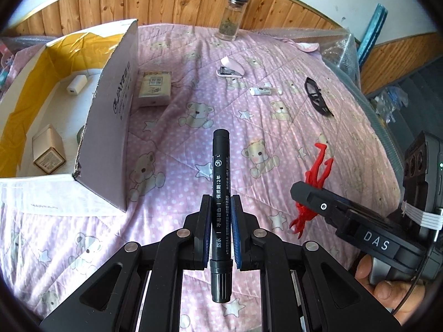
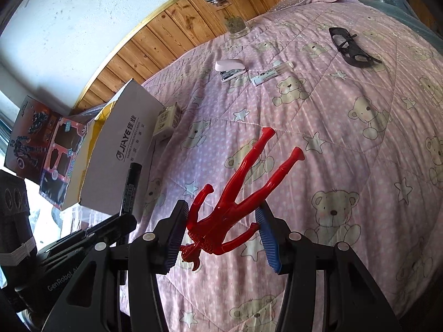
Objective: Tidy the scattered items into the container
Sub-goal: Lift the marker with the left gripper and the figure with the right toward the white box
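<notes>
1. The left gripper [image 1: 219,213] is clamped on a black marker [image 1: 220,193]; its blue pads press both sides of the barrel, which points forward over the pink bear-print quilt [image 1: 249,127].
2. The right gripper [image 2: 221,229] is clamped on a red toy figure [image 2: 238,191], the pads gripping it by the arms and upper body, head toward the camera and legs stretched out above the quilt. A hand [image 1: 387,285] holds this gripper at the lower right of the left wrist view.
3. Left of both grippers stands the open cardboard box [image 1: 116,102], resting on the quilt. Inside it lie a small beige carton [image 1: 48,152] and a white charger [image 1: 76,84].
4. Just beside the box's outer wall, on the quilt, lies a tissue pack [image 1: 153,88].
5. Farther out sit a pink stapler [image 1: 231,69] and, near it, a small white tube [image 1: 264,91].
6. To the right, well apart from those, lies a black openwork piece [image 1: 317,96].
7. At the far edge, against the wooden wall panelling [image 1: 180,0], stands a glass jar [image 1: 231,13] with a metal lid.
</notes>
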`<control>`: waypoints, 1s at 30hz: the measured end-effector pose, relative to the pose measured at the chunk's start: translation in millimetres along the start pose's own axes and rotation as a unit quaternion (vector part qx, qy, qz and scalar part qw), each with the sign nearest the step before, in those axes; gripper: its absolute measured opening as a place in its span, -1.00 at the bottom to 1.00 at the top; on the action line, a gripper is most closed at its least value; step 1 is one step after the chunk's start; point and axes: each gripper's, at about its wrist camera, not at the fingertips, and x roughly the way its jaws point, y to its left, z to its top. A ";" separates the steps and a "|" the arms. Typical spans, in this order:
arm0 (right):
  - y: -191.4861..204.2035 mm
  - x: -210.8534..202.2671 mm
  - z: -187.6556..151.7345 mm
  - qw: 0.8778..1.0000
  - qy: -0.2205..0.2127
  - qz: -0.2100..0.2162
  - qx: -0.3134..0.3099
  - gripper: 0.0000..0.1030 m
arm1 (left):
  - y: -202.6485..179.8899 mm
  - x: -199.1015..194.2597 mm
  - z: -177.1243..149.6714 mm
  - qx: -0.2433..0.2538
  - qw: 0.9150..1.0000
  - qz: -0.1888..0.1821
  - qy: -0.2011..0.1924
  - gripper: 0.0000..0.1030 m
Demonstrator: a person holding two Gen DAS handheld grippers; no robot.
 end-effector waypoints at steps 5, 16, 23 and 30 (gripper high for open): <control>15.3 -11.0 -16.5 1.000 0.002 0.005 -0.018 0.00 | 3.5 -12.2 -4.4 0.000 1.000 -0.006 -0.010 -0.74; 57.1 -34.5 -36.1 0.998 -0.001 0.020 -0.062 0.00 | 21.3 -44.1 -11.2 -0.016 0.999 -0.022 -0.038 -0.74; 78.3 -38.6 -43.1 0.997 0.003 0.022 -0.079 0.00 | 38.3 -59.6 -14.6 -0.036 0.997 -0.033 -0.052 -0.74; 109.9 -51.4 -43.2 0.994 -0.006 0.032 -0.109 0.00 | 57.6 -73.8 -14.7 -0.053 0.996 -0.040 -0.067 -0.74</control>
